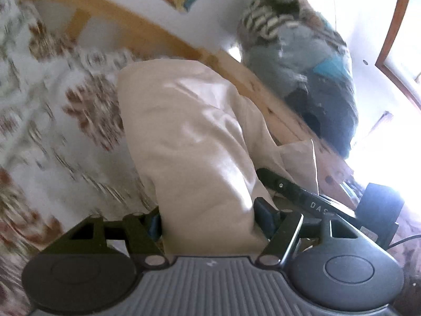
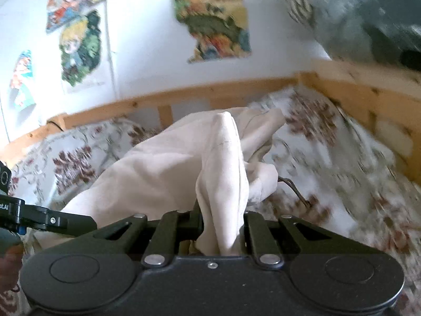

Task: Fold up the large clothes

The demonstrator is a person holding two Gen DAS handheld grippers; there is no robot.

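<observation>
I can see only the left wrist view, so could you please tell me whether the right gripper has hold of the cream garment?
Observer: Yes, the right gripper is shut on a bunched fold of the cream garment.
Operator: Thank you. Does the rest of it hang free on that side?
Observer: No, it trails down onto the floral bedspread and spreads toward the wooden bed rail.
Operator: Is anything lying close to it there?
Observer: A thin dark cord lies on the bedspread, right beside the garment's edge.
</observation>
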